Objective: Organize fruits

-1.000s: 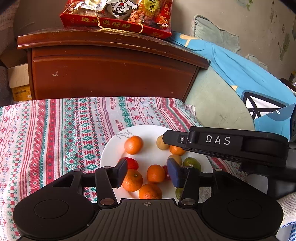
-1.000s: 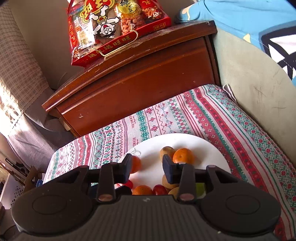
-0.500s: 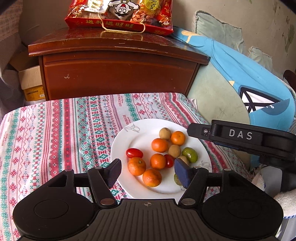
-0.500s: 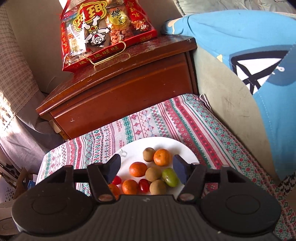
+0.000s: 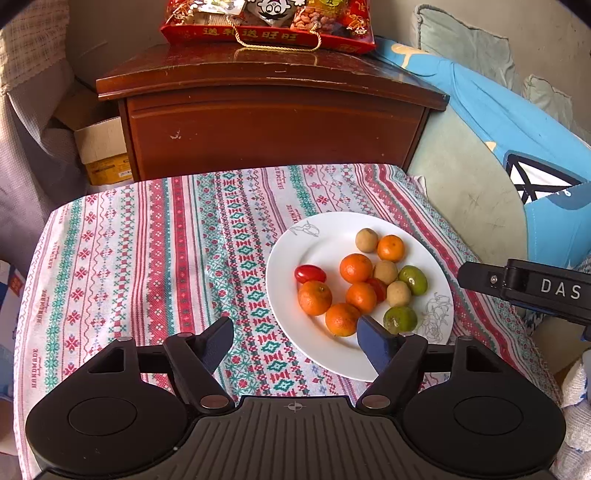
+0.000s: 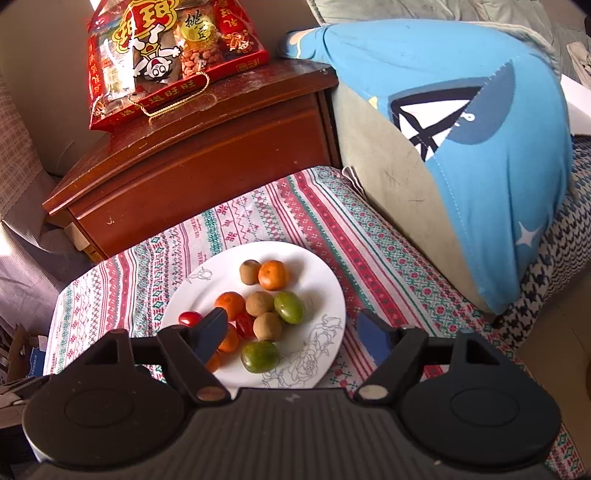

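Note:
A white plate [image 5: 325, 236] sits on the patterned cloth and holds several oranges [image 5: 355, 267], brown round fruits [image 5: 366, 240], two green fruits [image 5: 413, 280] and red cherry tomatoes [image 5: 310, 273]. My left gripper [image 5: 295, 341] is open and empty, raised above the plate's near left edge. My right gripper [image 6: 291, 338] is open and empty above the plate [image 6: 314, 273], over a green fruit [image 6: 259, 356]. Its side shows in the left wrist view [image 5: 524, 286].
A dark wooden cabinet [image 5: 273, 122] stands behind the table with a red snack bag [image 5: 269, 18] on top. A blue cushion [image 6: 461, 122] lies to the right. A cardboard box [image 5: 103, 151] sits at the left.
Both grippers have drawn back and up from the plate and opened wider. The fruits on the plate have not moved.

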`<state>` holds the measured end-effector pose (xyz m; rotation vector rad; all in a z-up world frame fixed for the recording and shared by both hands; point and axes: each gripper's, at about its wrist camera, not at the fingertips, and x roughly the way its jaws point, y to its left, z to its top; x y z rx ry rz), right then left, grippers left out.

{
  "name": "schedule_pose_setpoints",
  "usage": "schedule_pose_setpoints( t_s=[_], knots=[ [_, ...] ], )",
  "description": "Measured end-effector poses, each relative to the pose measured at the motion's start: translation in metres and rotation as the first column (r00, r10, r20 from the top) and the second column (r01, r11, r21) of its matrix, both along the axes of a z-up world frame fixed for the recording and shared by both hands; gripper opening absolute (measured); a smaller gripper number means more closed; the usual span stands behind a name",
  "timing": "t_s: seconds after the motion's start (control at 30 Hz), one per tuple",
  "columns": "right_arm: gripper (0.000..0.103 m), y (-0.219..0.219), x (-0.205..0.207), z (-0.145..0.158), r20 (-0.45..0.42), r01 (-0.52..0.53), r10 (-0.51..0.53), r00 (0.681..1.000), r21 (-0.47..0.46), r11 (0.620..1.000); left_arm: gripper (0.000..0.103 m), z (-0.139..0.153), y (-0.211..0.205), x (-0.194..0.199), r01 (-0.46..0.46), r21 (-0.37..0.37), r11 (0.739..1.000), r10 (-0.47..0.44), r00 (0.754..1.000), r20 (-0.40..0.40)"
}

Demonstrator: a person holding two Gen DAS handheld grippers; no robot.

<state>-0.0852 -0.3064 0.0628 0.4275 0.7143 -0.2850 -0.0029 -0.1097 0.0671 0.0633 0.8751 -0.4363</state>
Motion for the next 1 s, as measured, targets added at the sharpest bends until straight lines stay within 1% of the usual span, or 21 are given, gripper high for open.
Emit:
schedule_pose_setpoints(
  t_s=[0.1,0.17,0.27,0.37,0.43,0.73,1.0],
  knots=[
    [0.084,0.001,-0.006,0.002,-0.016,0.018,-0.018,1.0,-0.004,1.0,0.08,0.002,0.003,0.0,-0.019,0.011,1.0,0.02,1.0,-0.015],
    [0.089,0.003,-0.006,0.003,-0.029,0.028,-0.028,0.999,-0.008,1.0,0.081,0.003,0.005,0.0,-0.03,0.023,0.999,0.031,0.999,-0.023],
    [0.09,0.006,-0.004,0.003,-0.051,0.035,-0.037,0.998,-0.036,0.999,0.082,0.004,0.006,0.001,-0.048,0.046,0.998,0.05,0.998,-0.038],
    [0.093,0.008,0.001,0.0,-0.091,0.044,-0.048,0.995,-0.044,0.998,0.085,0.005,0.007,0.003,-0.061,0.062,0.996,0.064,0.997,-0.041],
    [0.093,0.009,0.003,-0.004,-0.102,0.05,-0.053,0.993,-0.038,0.998,0.086,0.005,0.006,0.004,-0.068,0.074,0.995,0.072,0.996,-0.045],
    [0.093,0.018,0.013,-0.017,-0.158,0.009,-0.016,0.987,-0.046,0.999,0.088,0.004,0.005,0.011,-0.112,0.095,0.989,0.119,0.991,-0.065],
    [0.094,0.024,0.02,-0.019,-0.173,-0.005,-0.009,0.985,-0.075,0.997,0.092,0.0,0.001,0.016,-0.145,0.144,0.979,0.155,0.986,-0.062]
  ],
)
